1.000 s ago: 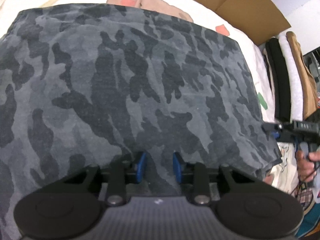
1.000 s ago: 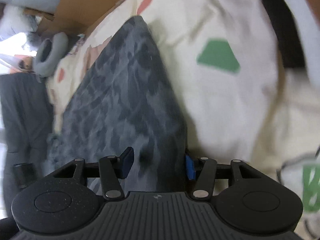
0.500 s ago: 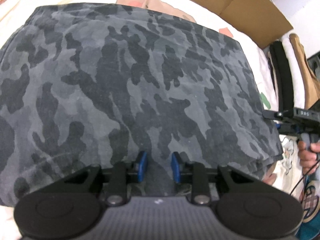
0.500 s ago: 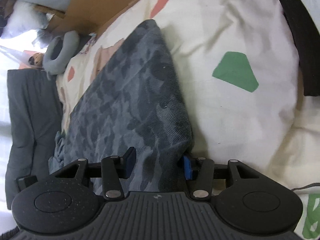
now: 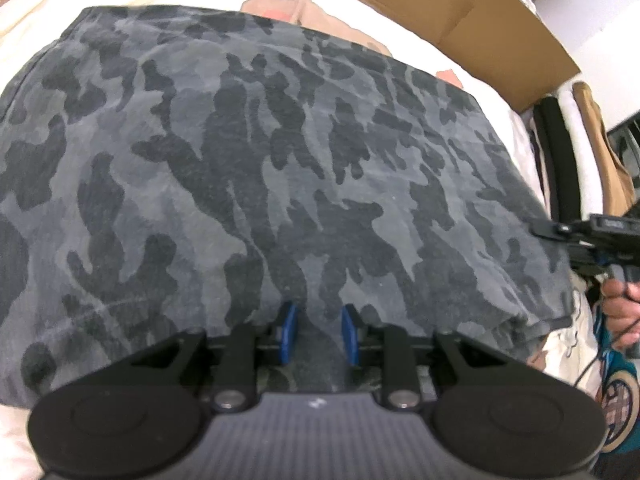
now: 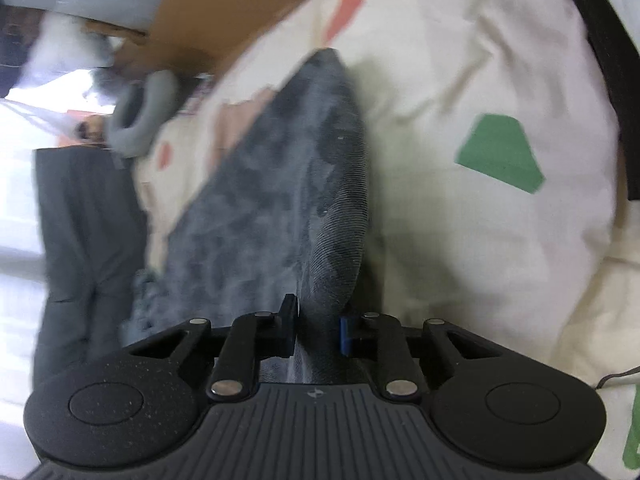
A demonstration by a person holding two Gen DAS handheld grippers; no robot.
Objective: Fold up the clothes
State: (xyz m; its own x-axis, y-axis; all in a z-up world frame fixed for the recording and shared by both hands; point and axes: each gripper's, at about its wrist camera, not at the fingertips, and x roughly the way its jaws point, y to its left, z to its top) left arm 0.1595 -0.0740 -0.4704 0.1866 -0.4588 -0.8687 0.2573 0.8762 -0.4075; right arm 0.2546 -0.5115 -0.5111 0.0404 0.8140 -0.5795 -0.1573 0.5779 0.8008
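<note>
The bedsheet (image 5: 120,8), cream w/ coloured patches, carries the work; cardboard (image 5: 460,4) lines its far edge. The camo garment (image 5: 280,152) lies spread flat across the sheet's middle, already folded to a rough rectangle, far edge straight, so both near corners can be lifted together for the next fold.

The left gripper (image 5: 318,334) sits at the garment's near edge. Jaws are narrow, pinching a raised ridge of fabric between the blue pads; this anchors one end of the edge.

The right gripper (image 6: 318,336) works the garment's right-hand near corner, seen also at the right of the left wrist view w/ the person's hand (image 5: 622,312) on its grip. Its jaws are closing, pads already on the bunched fabric. Judgement: a matched two-point hold keeps the edge taut, approx. square, when it is lifted.
</note>
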